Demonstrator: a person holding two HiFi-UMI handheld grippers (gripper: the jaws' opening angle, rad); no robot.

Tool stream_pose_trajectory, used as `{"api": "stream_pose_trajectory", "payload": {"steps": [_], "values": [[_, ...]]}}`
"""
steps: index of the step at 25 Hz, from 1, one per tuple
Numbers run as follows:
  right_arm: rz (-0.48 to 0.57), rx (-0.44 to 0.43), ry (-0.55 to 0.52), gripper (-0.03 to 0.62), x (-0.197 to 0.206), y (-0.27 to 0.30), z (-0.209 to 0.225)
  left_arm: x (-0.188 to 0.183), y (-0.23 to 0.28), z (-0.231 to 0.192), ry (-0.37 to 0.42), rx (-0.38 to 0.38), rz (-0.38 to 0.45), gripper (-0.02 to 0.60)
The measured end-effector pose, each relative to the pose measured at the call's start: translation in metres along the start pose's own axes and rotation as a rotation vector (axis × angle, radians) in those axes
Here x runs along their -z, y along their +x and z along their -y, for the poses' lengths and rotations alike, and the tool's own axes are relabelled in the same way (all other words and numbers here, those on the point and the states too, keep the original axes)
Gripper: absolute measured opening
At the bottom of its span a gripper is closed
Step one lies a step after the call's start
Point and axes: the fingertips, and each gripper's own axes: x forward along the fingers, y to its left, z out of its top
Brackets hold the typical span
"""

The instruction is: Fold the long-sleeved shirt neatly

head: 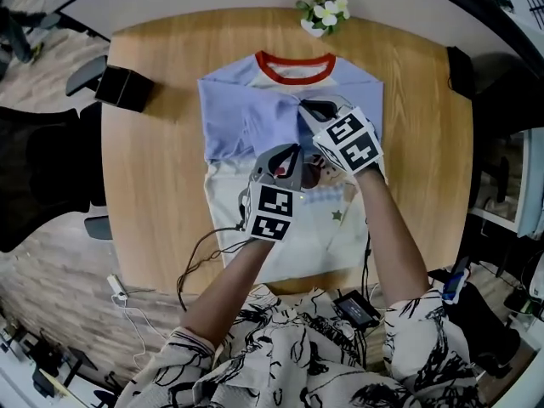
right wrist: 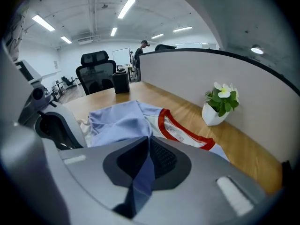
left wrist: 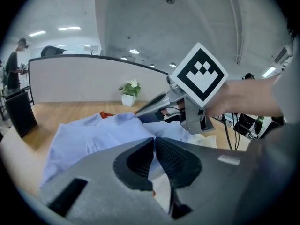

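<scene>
- The long-sleeved shirt [head: 238, 117] lies flat on the wooden table [head: 153, 194]. Its red collar is at the end nearest the flower pot [head: 321, 13], and its blue sleeves are folded across the chest.
- The right gripper [right wrist: 149, 146] is the one nearer the flower pot, just below the collar. Its jaws are closed on a strip of blue sleeve cloth that runs down between the pads.
- The left gripper [left wrist: 154, 144] is just beside it, on the side away from the flower pot and over the shirt's middle. Its jaws are nearly together, with the tips at the edge of the blue cloth. Pale cloth shows in the slit between them, seemingly pinched.
</scene>
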Motion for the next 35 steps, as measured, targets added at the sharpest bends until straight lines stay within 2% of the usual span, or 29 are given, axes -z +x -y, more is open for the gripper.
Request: {"api": "stream_pose_trajectory", "payload": {"steps": [8,12,15,18,19,20,21,23,25,26,29,31,32,35], "values": [[-0.036,0.084,0.028,0.028,0.033,0.009,0.025,0.019,0.037,0.016,0.002,0.016,-0.062,0.025],[-0.047,0.102,0.032,0.028,0.042,0.005,0.030,0.020,0.047,0.023,0.016,0.016,-0.063,0.025],[-0.084,0.101,0.037,0.028,0.056,0.011,0.034,0.032,0.055,0.026,0.004,0.032,-0.097,0.023],[-0.076,0.115,0.052,0.032,0.061,0.012,0.038,0.037,0.059,0.028,0.041,0.050,-0.102,0.029],[-0.072,0.119,0.057,0.037,0.061,0.012,0.040,0.034,0.058,0.029,0.052,0.072,-0.089,0.039],[-0.067,0.122,0.070,0.052,0.062,0.011,0.042,0.028,0.053,0.032,0.054,0.107,-0.066,0.086],[-0.060,0.126,0.097,0.096,0.065,0.006,0.045,0.018,0.043,0.035,0.050,0.149,-0.029,0.159],[-0.020,0.147,0.179,0.190,0.070,-0.015,0.055,-0.009,0.012,0.032,0.057,0.204,0.063,0.194],[0.058,0.202,0.257,0.267,0.067,-0.050,0.069,-0.034,-0.018,0.007,0.086,0.175,0.116,0.212],[0.106,0.231,0.282,0.272,0.060,-0.069,0.070,-0.043,-0.029,-0.012,0.101,0.145,0.120,0.215],[0.229,0.288,0.319,0.272,0.033,-0.105,0.047,-0.057,-0.040,-0.078,0.131,0.044,0.075,0.215],[0.273,0.325,0.361,0.298,0.022,-0.108,0.023,-0.059,-0.035,-0.113,0.135,0.001,0.034,0.182],[0.282,0.337,0.385,0.298,0.019,-0.105,0.010,-0.058,-0.031,-0.124,0.140,0.000,0.010,0.159],[0.255,0.337,0.406,0.298,0.014,-0.083,-0.032,-0.046,-0.011,-0.133,0.184,0.060,-0.087,0.172]]}}
